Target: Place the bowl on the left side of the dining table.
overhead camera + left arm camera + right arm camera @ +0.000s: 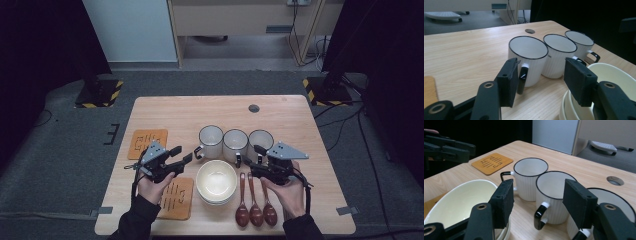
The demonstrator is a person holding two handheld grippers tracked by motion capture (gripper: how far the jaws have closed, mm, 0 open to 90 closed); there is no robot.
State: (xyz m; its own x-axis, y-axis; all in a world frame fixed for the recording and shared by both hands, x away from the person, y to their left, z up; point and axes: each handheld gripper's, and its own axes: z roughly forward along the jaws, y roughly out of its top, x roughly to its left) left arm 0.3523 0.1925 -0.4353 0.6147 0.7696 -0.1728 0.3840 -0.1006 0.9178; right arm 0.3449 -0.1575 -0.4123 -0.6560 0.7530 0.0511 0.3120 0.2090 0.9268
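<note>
My left tongs (539,80) stand half open with nothing between the pads, lined up on the black handle of the left mug (528,58), which heads the row of three mugs just behind the stacked bowls (216,181). My right tongs (537,203) are likewise half open and empty, over the handle of the middle mug (554,195). I'd square each pad flat to its handle, close low on the loop, and lift straight up so neighbouring mugs, which touch, aren't dragged across the bench (165,112).

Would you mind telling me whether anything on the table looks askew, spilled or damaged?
Nothing stands out: the three mugs stand upright in a row, the stacked bowls sit level, the three spoons lie side by side, and no spill shows.
</note>
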